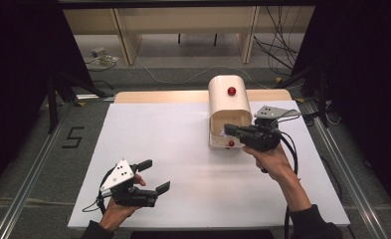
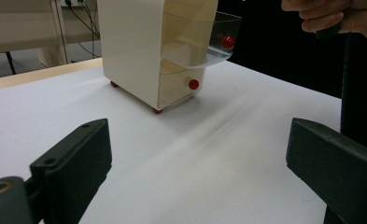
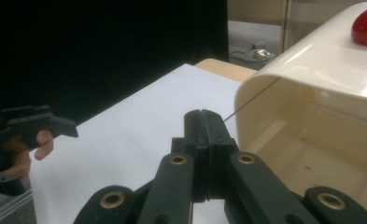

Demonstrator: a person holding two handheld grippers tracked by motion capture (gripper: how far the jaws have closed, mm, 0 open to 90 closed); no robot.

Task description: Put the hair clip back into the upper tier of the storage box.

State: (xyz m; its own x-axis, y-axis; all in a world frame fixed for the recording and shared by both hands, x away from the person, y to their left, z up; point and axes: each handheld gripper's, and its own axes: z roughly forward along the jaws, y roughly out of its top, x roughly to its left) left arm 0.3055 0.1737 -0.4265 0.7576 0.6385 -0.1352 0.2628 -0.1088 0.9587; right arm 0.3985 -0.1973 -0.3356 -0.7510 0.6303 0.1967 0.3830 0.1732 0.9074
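1. My left gripper (image 1: 152, 175) sits at the near left of the white desk (image 1: 148, 134), held in a hand (image 1: 114, 211) that comes in from the bottom edge. Its fingers (image 2: 74, 163) stand wide apart with nothing between them, just bare desk.
2. Through the left gripper view I look across the desk at the cream box (image 2: 139, 51). A clear flap (image 2: 209, 39) with a red knob (image 2: 227, 42) is swung up and outward at its front, and a lower drawer (image 2: 176, 86) with its own red knob (image 2: 194, 84) sits below it. Small red feet show under the box.
3. In the high view the box (image 1: 228, 107) stands right of centre, towards the far side of the desk, with a red button (image 1: 231, 91) on its rounded top.
4. My right gripper (image 1: 228, 130) is at the box's open front, its tip just at the opening. Its fingers (image 3: 204, 135) are pressed flat together with nothing held; in the right gripper view they lie just beside the rim of the cream shell (image 3: 312, 79).
5. The right hand (image 1: 270, 159) holds that gripper from the near right, cable trailing down beside the forearm.
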